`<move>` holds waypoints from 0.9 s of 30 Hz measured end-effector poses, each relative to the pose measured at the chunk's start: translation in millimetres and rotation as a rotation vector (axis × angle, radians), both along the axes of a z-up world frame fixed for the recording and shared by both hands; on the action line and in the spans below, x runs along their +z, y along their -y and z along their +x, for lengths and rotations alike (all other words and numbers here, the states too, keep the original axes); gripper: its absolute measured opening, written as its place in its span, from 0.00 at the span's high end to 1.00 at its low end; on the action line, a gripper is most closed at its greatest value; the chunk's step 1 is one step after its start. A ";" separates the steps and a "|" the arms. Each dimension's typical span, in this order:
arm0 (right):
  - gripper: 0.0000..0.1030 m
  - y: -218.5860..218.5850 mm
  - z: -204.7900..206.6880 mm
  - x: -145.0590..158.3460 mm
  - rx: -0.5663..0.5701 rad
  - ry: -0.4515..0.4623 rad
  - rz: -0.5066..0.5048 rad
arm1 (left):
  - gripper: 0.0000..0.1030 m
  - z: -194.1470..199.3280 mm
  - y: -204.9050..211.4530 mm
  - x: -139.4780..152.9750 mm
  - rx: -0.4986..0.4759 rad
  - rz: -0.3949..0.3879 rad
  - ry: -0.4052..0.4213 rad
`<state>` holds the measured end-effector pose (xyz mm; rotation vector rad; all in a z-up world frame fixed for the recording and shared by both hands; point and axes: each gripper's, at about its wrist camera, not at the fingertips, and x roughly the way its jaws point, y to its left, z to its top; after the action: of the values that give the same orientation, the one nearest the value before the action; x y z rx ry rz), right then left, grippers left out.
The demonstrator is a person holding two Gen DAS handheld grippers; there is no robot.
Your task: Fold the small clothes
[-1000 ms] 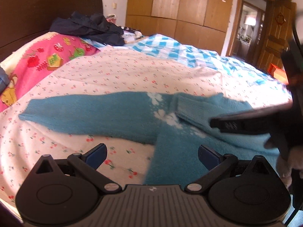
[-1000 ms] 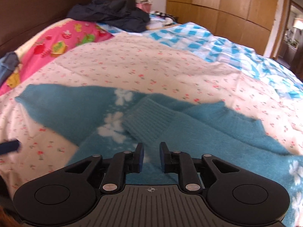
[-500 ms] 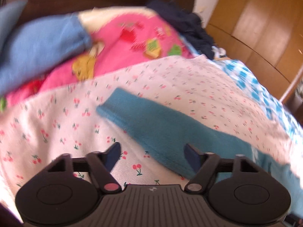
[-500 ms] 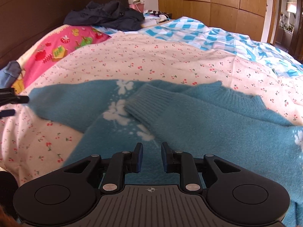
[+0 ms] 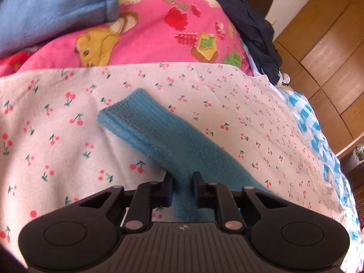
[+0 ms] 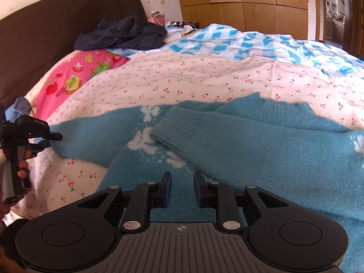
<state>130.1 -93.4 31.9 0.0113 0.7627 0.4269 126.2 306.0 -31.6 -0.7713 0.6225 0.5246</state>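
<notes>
A small teal knit sweater [image 6: 261, 141] with white flowers lies flat on the cherry-print sheet [image 6: 182, 77]. Its right sleeve is folded across the chest, cuff [image 6: 175, 125] toward the middle. Its left sleeve [image 5: 163, 141] stretches out to the left, ribbed cuff at the far end. My left gripper [image 5: 182, 187] is shut on this sleeve near its lower edge; it also shows in the right wrist view [image 6: 49, 140] at the sleeve's end. My right gripper [image 6: 181, 188] hovers over the sweater's body with its jaws narrowly apart and nothing between them.
A pink cartoon blanket [image 5: 159, 34] and a light blue garment [image 5: 45, 9] lie beyond the sleeve. A dark jacket [image 6: 122, 33] sits by the brown headboard [image 6: 45, 36]. A blue checked quilt [image 6: 261, 43] covers the far right of the bed.
My left gripper swung left to the outstretched sleeve, moved in and closed on it. My right gripper pulled back slightly and stayed over the sweater's body.
</notes>
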 end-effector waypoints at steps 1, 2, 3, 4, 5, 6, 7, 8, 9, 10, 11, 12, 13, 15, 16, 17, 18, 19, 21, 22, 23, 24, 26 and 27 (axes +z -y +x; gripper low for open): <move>0.79 3.6 -1.1 1.0 -0.008 0.003 0.012 | 0.83 3.1 5.6 6.7 -0.021 0.031 0.001; 0.79 8.4 -2.7 2.3 -0.020 0.006 0.030 | 0.84 6.1 13.7 15.6 -0.050 0.066 0.007; 0.79 13.6 -4.0 3.4 -0.032 0.008 0.049 | 0.84 8.3 23.4 25.6 -0.085 0.094 0.024; 0.79 19.6 -5.6 4.7 -0.048 0.012 0.068 | 0.84 10.0 33.8 35.8 -0.124 0.104 0.050; 0.79 26.3 -7.2 5.7 -0.066 0.015 0.086 | 0.84 11.9 45.8 47.4 -0.170 0.102 0.082; 0.79 32.8 -9.0 6.5 -0.085 0.019 0.101 | 0.84 14.5 59.9 58.9 -0.219 0.102 0.112; 0.79 41.6 -11.7 7.1 -0.109 0.027 0.112 | 0.84 17.8 75.8 70.2 -0.267 0.106 0.138; 0.79 49.1 -14.3 7.5 -0.128 0.034 0.118 | 0.84 22.8 93.4 81.2 -0.319 0.111 0.165; 0.79 59.1 -17.3 7.8 -0.152 0.040 0.126 | 0.84 28.0 112.7 92.0 -0.377 0.109 0.194; 0.79 70.6 -20.7 7.2 -0.181 0.042 0.140 | 0.84 33.8 132.6 101.2 -0.435 0.105 0.218; 0.78 81.8 -23.9 6.4 -0.209 0.042 0.155 | 0.84 41.0 155.6 110.3 -0.498 0.104 0.244; 0.78 93.7 -27.3 5.2 -0.239 0.043 0.170 | 0.84 46.0 179.8 117.5 -0.562 0.110 0.266; 0.78 104.4 -30.5 3.9 -0.266 0.045 0.181 | 0.84 50.8 204.2 122.6 -0.626 0.117 0.282; 0.78 130.0 -37.7 -1.0 -0.337 0.050 0.201 | 0.83 58.8 258.1 126.8 -0.770 0.134 0.302; 0.78 141.3 -40.1 -3.4 -0.374 0.050 0.210 | 0.83 61.2 285.0 125.3 -0.839 0.155 0.301; 0.78 152.1 -41.6 -5.5 -0.408 0.048 0.218 | 0.83 62.0 313.3 121.5 -0.910 0.186 0.291; 0.78 164.3 -42.5 -7.4 -0.444 0.044 0.225 | 0.83 62.2 339.8 116.0 -0.974 0.216 0.271; 0.78 175.4 -42.2 -8.1 -0.479 0.044 0.231 | 0.82 61.3 361.8 108.8 -1.029 0.249 0.247; 0.78 194.5 -42.0 -7.4 -0.532 0.049 0.264 | 0.72 53.3 403.5 92.3 -1.131 0.368 0.189; 0.78 203.4 -42.2 -6.8 -0.546 0.053 0.287 | 0.70 48.3 415.4 85.2 -1.155 0.424 0.166; 0.78 211.7 -42.9 -6.7 -0.560 0.057 0.307 | 0.66 42.2 423.9 79.2 -1.172 0.471 0.143; 0.78 217.5 -43.5 -7.5 -0.567 0.059 0.321 | 0.62 37.0 427.1 74.6 -1.183 0.495 0.118; 0.78 225.1 -41.7 -11.2 -0.568 0.046 0.343 | 0.59 31.4 421.7 69.2 -1.182 0.497 0.072; 0.78 227.7 -40.0 -13.7 -0.569 0.033 0.360 | 0.58 27.3 414.6 68.3 -1.170 0.496 0.051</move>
<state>90.1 -321.1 18.1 0.5447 0.6083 0.0152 153.5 -108.7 36.7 0.1179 0.7415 -0.4184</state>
